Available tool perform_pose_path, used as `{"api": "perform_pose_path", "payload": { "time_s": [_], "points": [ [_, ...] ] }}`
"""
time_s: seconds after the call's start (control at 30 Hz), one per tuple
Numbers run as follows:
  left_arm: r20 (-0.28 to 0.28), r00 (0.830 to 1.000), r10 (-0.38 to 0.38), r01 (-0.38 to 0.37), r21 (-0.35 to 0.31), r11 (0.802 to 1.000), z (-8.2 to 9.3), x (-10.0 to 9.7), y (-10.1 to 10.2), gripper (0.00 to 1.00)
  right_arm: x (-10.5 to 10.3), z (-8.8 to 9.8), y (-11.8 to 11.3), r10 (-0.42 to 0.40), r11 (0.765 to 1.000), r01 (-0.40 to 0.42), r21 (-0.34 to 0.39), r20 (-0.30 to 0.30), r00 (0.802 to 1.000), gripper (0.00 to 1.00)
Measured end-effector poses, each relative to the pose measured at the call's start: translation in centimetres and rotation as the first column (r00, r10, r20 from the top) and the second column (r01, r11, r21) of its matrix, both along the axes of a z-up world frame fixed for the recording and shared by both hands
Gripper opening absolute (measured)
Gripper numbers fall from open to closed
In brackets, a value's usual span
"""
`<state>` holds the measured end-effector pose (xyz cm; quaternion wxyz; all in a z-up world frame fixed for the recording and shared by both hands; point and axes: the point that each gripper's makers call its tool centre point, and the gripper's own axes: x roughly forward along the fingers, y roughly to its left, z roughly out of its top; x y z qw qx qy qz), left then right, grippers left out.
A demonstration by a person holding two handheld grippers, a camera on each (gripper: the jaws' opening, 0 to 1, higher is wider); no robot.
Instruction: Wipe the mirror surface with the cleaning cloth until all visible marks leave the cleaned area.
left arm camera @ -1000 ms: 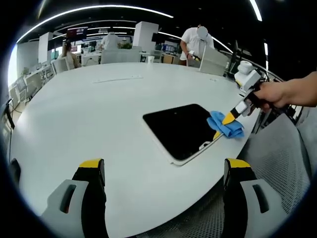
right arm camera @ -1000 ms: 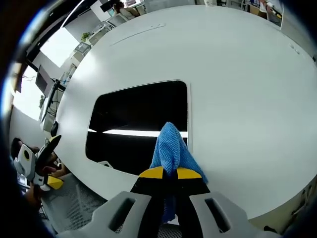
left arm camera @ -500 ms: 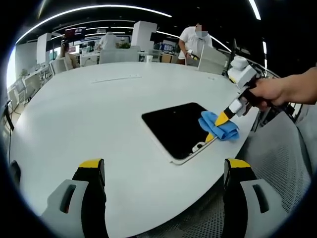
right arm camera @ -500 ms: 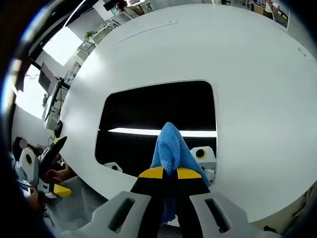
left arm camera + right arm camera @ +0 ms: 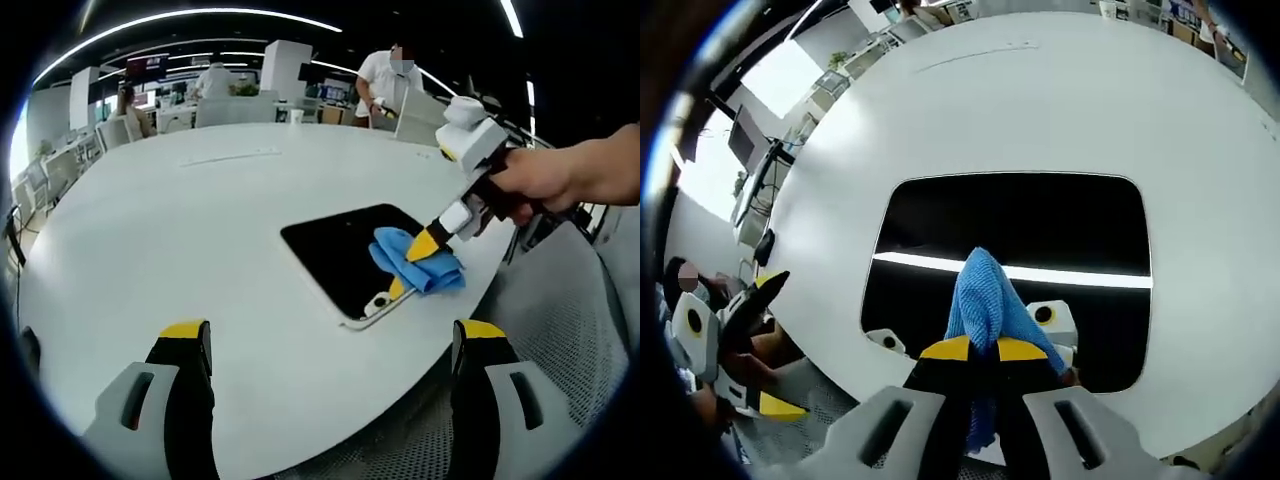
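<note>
A flat rectangular mirror (image 5: 340,250) (image 5: 1010,255) with a white rim lies on the white table (image 5: 180,230), its dark face reflecting a ceiling light strip. A blue cleaning cloth (image 5: 415,265) (image 5: 990,305) rests on the mirror's near right part. My right gripper (image 5: 982,350) is shut on the cloth, and in the left gripper view the right gripper (image 5: 425,245) comes in from the right with a hand on it. My left gripper (image 5: 330,345) stands open over the table's near edge, nothing between its jaws.
The table (image 5: 1140,110) is large and round-edged. Grey mesh chairs (image 5: 560,330) stand off its right side. People (image 5: 385,80) and desks fill the far background. In the right gripper view the left gripper (image 5: 730,330) shows at the lower left.
The right gripper has carried the cloth leftward across the mirror, from its right edge further onto the dark face. My left gripper has stayed put.
</note>
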<state>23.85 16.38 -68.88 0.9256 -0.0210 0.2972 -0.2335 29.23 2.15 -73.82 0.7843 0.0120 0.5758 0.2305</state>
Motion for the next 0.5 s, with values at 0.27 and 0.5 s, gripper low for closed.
{"api": "perform_pose_path", "payload": {
  "time_s": [0.27,0.5],
  "points": [
    [0.006,1.0,0.0,0.0,0.003,1.0,0.1,0.0,0.1,0.99,0.2,-0.1,1.8,0.007,1.0,-0.007,-0.007,-0.01,1.0,0.02],
    [0.007,1.0,0.009,-0.009,0.004,1.0,0.0,0.2,0.2,0.99,-0.3,0.0,3.6,0.034,0.999,-0.034,-0.003,-0.028,0.999,0.02]
  ]
}}
